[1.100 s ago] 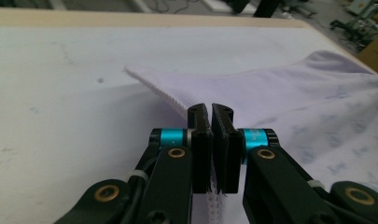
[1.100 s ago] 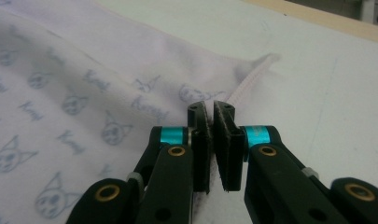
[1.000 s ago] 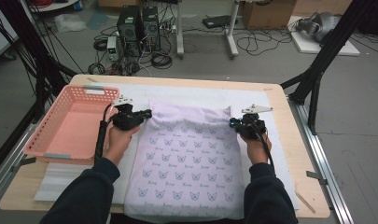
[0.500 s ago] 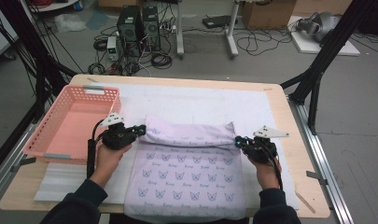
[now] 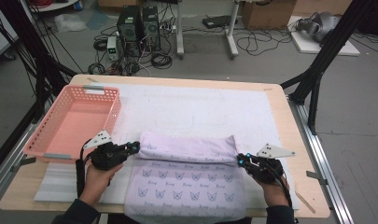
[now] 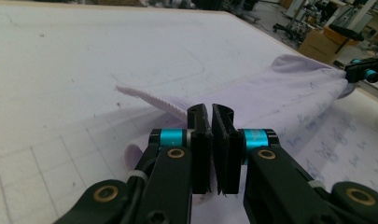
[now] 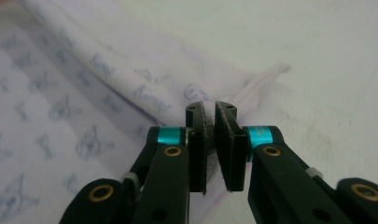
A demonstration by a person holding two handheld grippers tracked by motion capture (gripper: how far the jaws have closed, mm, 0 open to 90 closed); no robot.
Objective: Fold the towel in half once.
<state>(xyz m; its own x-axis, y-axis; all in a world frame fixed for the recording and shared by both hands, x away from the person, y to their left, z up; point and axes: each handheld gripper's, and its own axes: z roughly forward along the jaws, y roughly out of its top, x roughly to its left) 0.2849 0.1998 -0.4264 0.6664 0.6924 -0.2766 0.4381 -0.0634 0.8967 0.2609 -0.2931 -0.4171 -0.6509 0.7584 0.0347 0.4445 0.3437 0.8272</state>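
While each hand-held gripper, left (image 5: 135,147) and right (image 5: 241,160), pinched a corner of the lilac butterfly-print cloth (image 5: 189,179) on the worktop (image 5: 200,100), even tension and matched travel would have squared the fold.

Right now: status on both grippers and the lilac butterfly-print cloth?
Left gripper and right gripper each shut on the lilac butterfly-print cloth, far edge folded toward the person. Pink plastic basket off left, not in the way.

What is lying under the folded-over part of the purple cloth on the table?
Under the fold of the purple cloth lies its own lower layer with the printed pattern, resting on the white mat. Whether anything is inside the fold cannot be seen; the fabric covers it.
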